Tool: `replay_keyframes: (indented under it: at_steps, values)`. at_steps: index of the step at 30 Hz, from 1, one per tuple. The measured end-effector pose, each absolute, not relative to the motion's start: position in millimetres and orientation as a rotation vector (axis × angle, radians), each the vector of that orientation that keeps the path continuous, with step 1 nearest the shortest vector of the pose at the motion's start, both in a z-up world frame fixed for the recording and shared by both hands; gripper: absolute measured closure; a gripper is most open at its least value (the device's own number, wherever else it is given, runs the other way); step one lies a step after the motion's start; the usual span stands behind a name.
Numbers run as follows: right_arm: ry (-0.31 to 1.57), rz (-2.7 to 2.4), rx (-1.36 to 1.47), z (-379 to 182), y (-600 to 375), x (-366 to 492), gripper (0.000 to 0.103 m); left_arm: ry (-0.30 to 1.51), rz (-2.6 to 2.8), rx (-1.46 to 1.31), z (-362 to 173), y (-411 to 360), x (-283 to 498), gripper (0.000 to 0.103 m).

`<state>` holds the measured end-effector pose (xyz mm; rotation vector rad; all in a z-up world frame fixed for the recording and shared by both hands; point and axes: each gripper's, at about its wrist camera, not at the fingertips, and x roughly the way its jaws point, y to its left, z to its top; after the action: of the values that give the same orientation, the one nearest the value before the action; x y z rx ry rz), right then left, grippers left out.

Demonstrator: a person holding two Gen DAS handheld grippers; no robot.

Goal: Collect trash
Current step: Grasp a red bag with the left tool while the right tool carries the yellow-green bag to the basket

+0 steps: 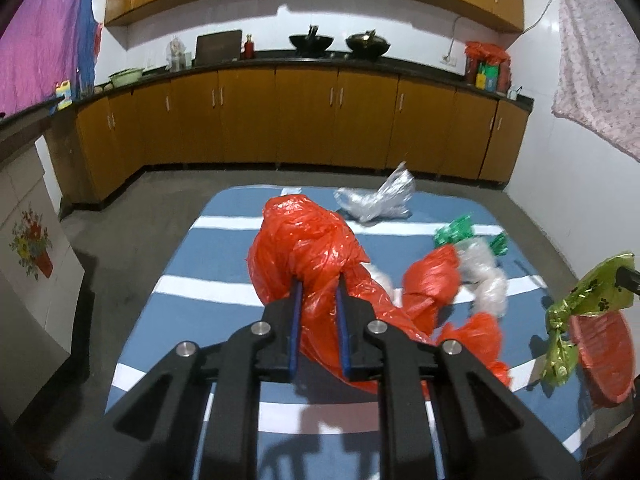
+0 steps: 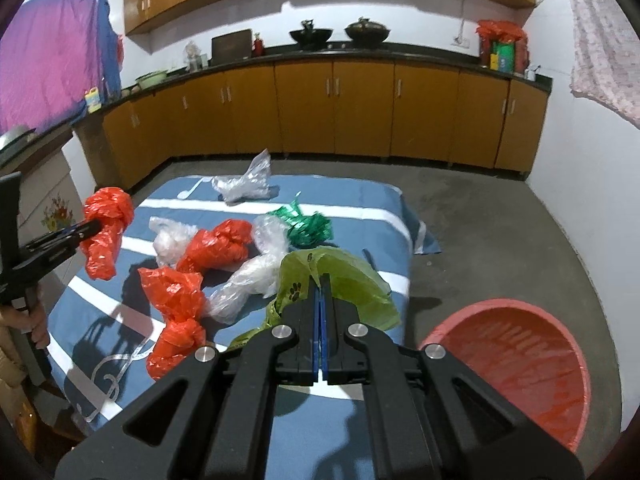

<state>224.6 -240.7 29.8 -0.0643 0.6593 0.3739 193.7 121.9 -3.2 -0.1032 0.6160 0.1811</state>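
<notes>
My left gripper (image 1: 319, 286) is shut on a red plastic bag (image 1: 304, 248) and holds it above the blue striped cloth (image 1: 224, 256); it also shows in the right wrist view (image 2: 106, 226), at the left. My right gripper (image 2: 320, 280) is shut on a light green plastic bag (image 2: 340, 280) with paw prints, seen at the right edge of the left wrist view (image 1: 580, 304). A red basin (image 2: 516, 364) stands on the floor to the right of the cloth. More red bags (image 2: 218, 246), clear bags (image 2: 248, 280) and a dark green bag (image 2: 306, 226) lie on the cloth.
A crumpled clear bag (image 2: 246, 182) lies at the cloth's far edge. Wooden kitchen cabinets (image 2: 332, 108) line the back wall. A white cabinet with a flower picture (image 1: 30, 240) stands at the left. Grey floor (image 2: 500, 232) surrounds the cloth.
</notes>
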Motion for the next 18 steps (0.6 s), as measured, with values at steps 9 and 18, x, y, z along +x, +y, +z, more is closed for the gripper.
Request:
replay_keyframes:
  at_steps: [9, 18]
  values:
    - [0.603, 0.212, -0.043, 51.0, -308.4, 209.1, 0.102, 0.559, -0.006, -0.069, 32.8, 40.4, 199.4, 0.087]
    - [0.603, -0.004, 0.0, 44.4, -385.6, 195.8, 0.102, 0.557, -0.238, -0.041, 34.4, -69.0, 215.2, 0.087]
